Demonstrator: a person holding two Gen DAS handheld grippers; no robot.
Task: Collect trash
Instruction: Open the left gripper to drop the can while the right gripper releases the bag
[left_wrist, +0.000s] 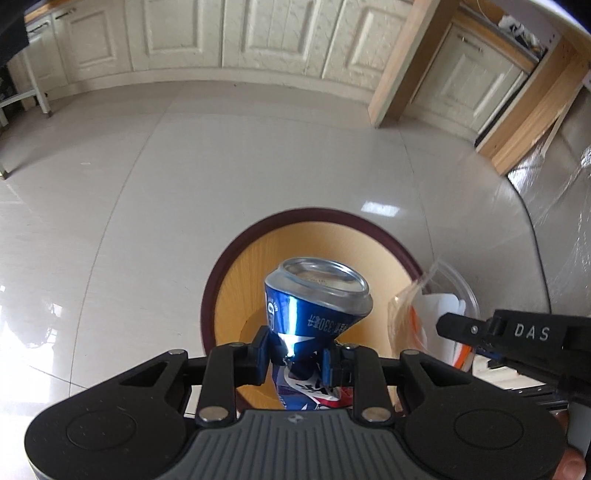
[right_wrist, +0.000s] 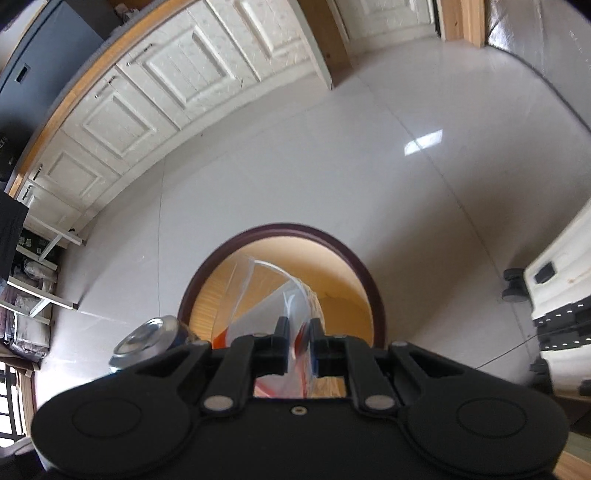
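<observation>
My left gripper (left_wrist: 295, 356) is shut on a crushed blue drink can (left_wrist: 314, 299) and holds it above the open mouth of a round bin with a dark red rim (left_wrist: 236, 240) and yellow inside. My right gripper (right_wrist: 297, 332) is shut on a clear plastic cup (right_wrist: 273, 302) with white and orange marks, also held over the bin's rim (right_wrist: 284, 227). The cup (left_wrist: 436, 317) and the right gripper (left_wrist: 517, 336) show at the right of the left wrist view. The can's silver end (right_wrist: 147, 339) shows at the left of the right wrist view.
The bin stands on a glossy pale tiled floor (left_wrist: 184, 177). Cream cabinet doors (left_wrist: 258, 33) line the far wall, with a wooden post (left_wrist: 402, 62) to the right. A white wheeled unit (right_wrist: 561, 295) stands at the right. A white metal rack (right_wrist: 40, 280) stands at the left.
</observation>
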